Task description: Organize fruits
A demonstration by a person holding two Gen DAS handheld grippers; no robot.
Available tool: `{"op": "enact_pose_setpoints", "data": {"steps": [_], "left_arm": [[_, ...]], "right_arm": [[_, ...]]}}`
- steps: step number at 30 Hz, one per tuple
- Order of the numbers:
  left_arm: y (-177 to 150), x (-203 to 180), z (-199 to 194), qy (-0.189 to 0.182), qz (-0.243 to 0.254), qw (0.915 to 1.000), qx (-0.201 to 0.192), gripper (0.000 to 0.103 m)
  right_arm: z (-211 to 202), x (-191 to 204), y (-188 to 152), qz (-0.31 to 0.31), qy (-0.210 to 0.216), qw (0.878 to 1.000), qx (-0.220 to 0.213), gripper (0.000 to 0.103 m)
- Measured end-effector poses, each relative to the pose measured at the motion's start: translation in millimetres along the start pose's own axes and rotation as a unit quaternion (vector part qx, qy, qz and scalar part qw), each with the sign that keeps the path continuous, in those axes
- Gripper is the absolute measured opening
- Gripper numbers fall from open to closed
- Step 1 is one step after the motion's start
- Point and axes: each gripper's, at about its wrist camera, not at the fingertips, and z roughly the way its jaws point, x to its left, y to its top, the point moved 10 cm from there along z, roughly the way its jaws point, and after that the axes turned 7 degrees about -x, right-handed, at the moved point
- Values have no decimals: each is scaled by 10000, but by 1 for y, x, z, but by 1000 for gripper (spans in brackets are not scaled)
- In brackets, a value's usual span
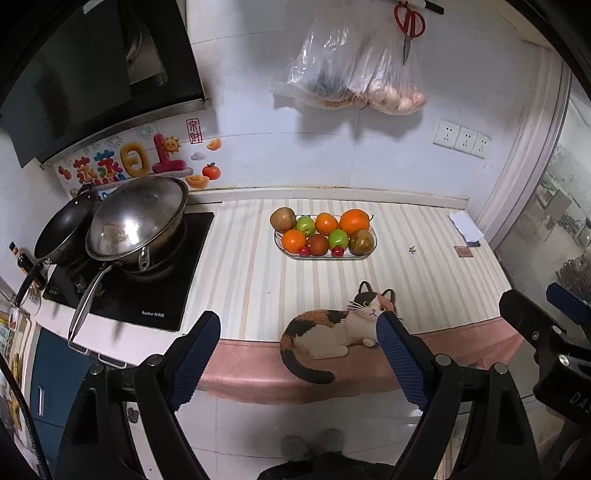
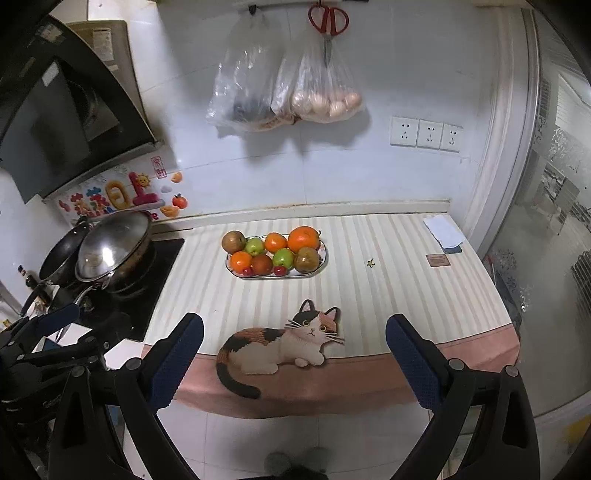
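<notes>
Three oranges (image 1: 325,223), two green apples (image 1: 338,238) and two cherries (image 1: 304,251) are counted on the plate (image 1: 364,254), well beyond both empty, spread tongs: left tongs (image 1: 297,354), right tongs (image 2: 295,363).

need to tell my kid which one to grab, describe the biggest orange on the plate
On the striped counter, find the oval fruit plate near the wall. The biggest orange sits at its back right end, beside a smaller orange, and is clearly the largest fruit there.

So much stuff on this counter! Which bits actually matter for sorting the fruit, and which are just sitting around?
For the job:
- fruit tray
- oranges
- green apples
- cherries
- left gripper, right gripper, both open

Just lying about:
- lidded wok
- hanging bags
- red scissors
- cat mat
</notes>
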Motion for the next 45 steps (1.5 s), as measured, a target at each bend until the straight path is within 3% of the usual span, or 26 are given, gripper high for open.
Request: {"op": "enact_pose_setpoints", "data": {"steps": [9, 19, 20, 22, 34, 45], "left_arm": [[-5, -4, -28, 101, -53, 9998, -181, 86], [-7, -6, -33, 147, -63, 9996, -228, 87], [-7, -6, -33, 149, -62, 9996, -218, 92], [-5, -6, -30, 153, -74, 9996, -237, 100], [27, 14, 36, 511, -100, 9986, -31, 101], [30, 27, 78, 694, -121, 9972, 248, 101]], "right_arm": [[-35, -2, -1, -101, 174, 9997, -129, 101], [-31, -11, -5, -10, 346, 9994, -24, 101], [-29, -12, -5, -2, 347, 9994, -8, 101], [-22, -14, -4, 6, 346, 9994, 12, 101], [55, -17, 22, -58, 215, 9996, 187, 101], [119, -11, 22, -135, 283, 9981, 536, 101]]}}
